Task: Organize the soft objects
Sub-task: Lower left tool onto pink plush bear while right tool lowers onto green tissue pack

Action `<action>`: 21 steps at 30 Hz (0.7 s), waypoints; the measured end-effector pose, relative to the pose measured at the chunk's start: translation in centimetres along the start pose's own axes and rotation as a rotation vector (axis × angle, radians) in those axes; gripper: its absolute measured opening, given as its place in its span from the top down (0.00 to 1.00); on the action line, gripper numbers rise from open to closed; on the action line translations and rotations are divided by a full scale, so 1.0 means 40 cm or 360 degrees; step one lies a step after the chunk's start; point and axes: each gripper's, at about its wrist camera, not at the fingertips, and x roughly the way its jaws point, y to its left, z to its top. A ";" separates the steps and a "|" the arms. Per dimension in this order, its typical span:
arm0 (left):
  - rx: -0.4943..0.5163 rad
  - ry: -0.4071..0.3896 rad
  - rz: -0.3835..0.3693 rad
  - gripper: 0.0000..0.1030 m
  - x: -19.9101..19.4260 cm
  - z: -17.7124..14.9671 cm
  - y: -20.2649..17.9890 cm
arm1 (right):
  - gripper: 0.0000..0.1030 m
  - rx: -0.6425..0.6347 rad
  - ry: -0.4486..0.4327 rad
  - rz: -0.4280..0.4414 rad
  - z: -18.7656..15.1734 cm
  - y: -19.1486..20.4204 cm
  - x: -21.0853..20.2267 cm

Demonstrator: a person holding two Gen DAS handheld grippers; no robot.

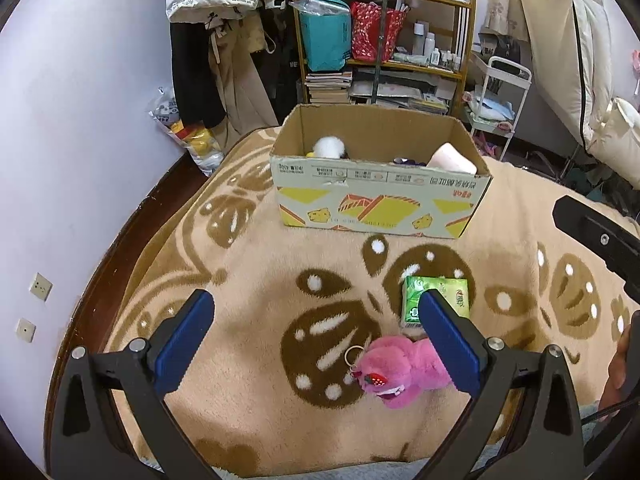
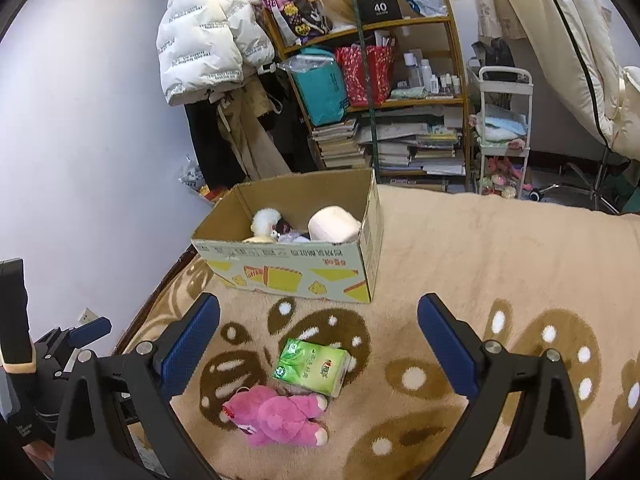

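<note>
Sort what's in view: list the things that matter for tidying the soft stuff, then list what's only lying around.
For the job:
pink plush toy
green tissue pack
cardboard box, already holding a white fluffy toy and a pale roll
left tongs and right tongs, both open

Just lying about:
bookshelf
white puffer jacket
white trolley

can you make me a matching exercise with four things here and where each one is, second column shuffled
Things:
1. pink plush toy
2. green tissue pack
3. white fluffy toy
4. white puffer jacket

Places:
a. inside the cardboard box
b. hanging by the wall
c. on the blanket, nearest the cameras
d. on the blanket, between the plush and the box

Pairs: 1-c, 2-d, 3-a, 4-b
</note>
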 end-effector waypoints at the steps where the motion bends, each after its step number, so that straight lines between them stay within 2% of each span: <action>1: 0.0002 0.0008 0.0002 0.02 0.006 -0.001 -0.001 | 0.00 0.0002 0.0009 0.0001 -0.001 -0.001 0.005; 13: -0.0050 0.0169 -0.0080 0.02 0.108 -0.026 -0.026 | 0.00 0.0009 0.0217 -0.0013 -0.019 -0.002 0.113; 21: -0.0060 0.0332 -0.0226 0.02 0.175 -0.044 -0.051 | 0.00 0.0033 0.0359 -0.0024 -0.038 -0.006 0.181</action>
